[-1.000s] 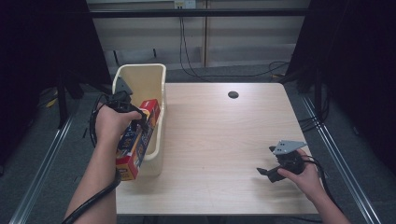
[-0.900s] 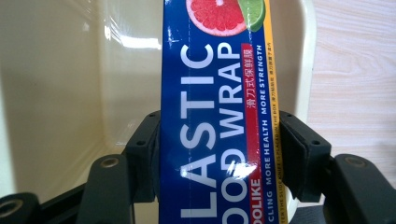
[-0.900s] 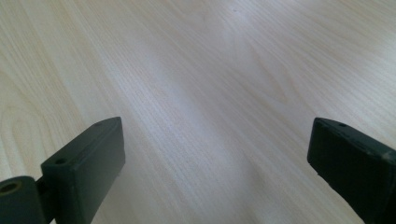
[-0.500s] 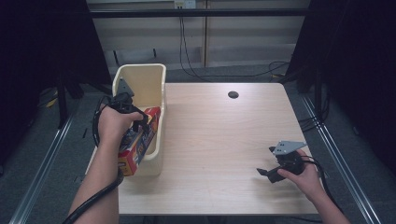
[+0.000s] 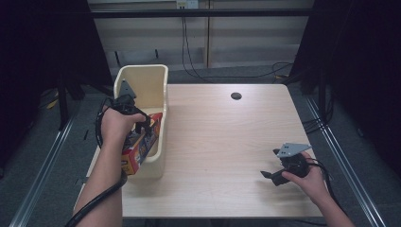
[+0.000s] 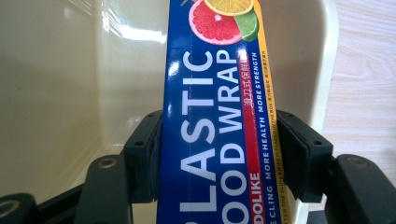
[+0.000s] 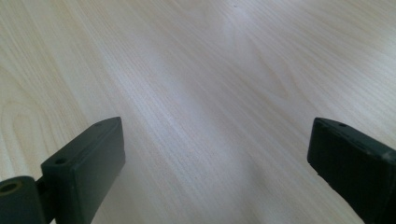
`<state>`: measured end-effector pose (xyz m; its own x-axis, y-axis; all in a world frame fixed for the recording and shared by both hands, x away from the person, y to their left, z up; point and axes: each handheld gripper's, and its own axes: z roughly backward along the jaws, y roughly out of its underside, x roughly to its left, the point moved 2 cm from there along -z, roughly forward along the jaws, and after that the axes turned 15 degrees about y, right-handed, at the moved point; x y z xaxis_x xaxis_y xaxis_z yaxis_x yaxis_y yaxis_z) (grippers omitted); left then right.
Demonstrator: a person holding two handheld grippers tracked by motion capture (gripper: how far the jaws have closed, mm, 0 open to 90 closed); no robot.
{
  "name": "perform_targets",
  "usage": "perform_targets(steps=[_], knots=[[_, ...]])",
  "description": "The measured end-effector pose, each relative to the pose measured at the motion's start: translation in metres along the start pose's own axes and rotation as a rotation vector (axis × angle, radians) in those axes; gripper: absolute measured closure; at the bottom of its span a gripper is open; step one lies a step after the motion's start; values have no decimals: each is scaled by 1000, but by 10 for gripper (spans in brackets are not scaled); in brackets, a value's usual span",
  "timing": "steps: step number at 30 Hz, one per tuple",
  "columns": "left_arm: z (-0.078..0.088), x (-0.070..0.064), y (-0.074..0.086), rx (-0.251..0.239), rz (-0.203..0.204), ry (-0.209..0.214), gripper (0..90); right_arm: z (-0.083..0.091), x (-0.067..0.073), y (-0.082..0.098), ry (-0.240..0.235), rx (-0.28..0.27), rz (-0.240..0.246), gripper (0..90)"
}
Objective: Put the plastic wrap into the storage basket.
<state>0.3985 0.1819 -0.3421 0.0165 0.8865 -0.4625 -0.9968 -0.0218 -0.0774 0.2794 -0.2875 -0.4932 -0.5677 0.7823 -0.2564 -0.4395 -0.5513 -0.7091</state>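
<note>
- My left gripper (image 5: 142,124) is clenched on a long blue cardboard box of plastic food wrap (image 6: 217,121), with citrus fruit printed near its far end; in the left gripper view both black pads (image 6: 148,154) press flat on its two long sides.
- In the high view this box (image 5: 142,144) sits at about 9 o'clock of the table, lying along the inside of a tall cream plastic bin (image 5: 149,78) that stands at the left edge of the light wooden table (image 5: 222,142).
- The near end of the box sticks out over the bin's near wall, toward 6 o'clock, so I judge that it is not yet fully settled inside.
- I cannot tell if the far end already touches the bottom of the bin, because my hand (image 5: 116,127) covers that part.
- My right gripper (image 5: 274,176) rests low on the table at about 4 o'clock, well apart from the bin, and its jaws are released; in the right gripper view there is bare wood between them.
- In my judgement the carrying is mostly done: the box is at the bin.
- What is left is to lower or slide it in completely, loosen my left jaws, and pull the hand out.
- I see no other object waiting on the table, apart from a small dark round hole (image 5: 236,96) near 12 o'clock.
</note>
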Motion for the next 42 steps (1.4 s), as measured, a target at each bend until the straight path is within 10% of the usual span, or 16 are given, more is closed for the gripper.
perform_targets(steps=[16, 42], knots=[[22, -19, -4, -73, -4, 57, 360, 1, 0, 0, 6, -4, 1, 40], [18, -77, -9, -122, -173, 171, 210, 5, -3, 2, 1, -14, -11, 40]])
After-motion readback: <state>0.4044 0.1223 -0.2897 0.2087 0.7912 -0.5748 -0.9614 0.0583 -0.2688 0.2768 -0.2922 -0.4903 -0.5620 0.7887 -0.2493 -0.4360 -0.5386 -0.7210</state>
